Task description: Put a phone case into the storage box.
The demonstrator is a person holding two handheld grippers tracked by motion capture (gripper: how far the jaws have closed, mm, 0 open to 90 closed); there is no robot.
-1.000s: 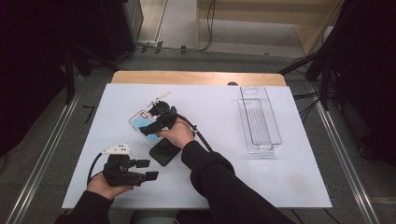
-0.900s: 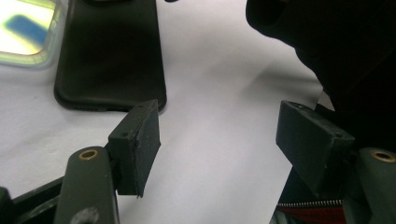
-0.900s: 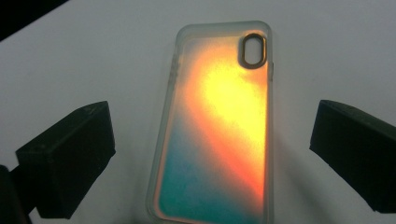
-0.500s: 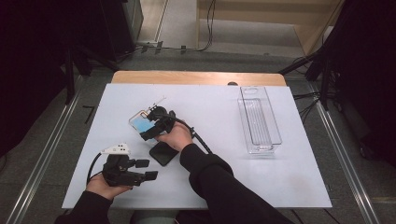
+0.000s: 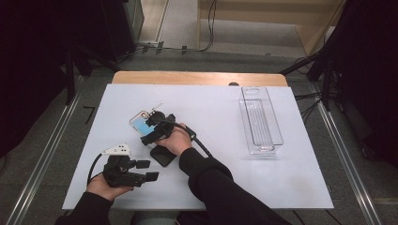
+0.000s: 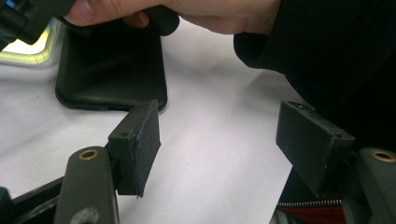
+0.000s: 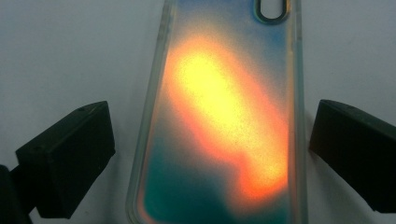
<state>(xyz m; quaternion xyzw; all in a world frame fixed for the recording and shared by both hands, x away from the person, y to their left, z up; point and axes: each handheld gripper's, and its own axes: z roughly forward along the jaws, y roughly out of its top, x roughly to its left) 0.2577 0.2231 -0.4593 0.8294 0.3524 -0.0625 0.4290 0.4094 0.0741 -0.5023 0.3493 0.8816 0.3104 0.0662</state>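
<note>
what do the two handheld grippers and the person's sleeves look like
Both are black. The left gripper carries a pale grey three-cornered plate and a black cable. The right gripper trails a thick black cable. Their jaws end in blocky black pads. The sleeves are black.

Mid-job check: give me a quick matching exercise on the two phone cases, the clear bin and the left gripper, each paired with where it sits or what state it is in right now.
Things:
1. Colourful translucent phone case with orange and teal swirl
2. Matte black phone case
3. Clear plastic rectangular bin
4. Left gripper

Places or states:
A. Far right part of the white table, nothing in it
B. Flat between the open jaws of the right gripper, untouched by the pads
C. Jaws open, nothing between them, near the table's front left
D. Flat on the table, partly under the right hand

Pairs: 1-B, 2-D, 3-A, 4-C
</note>
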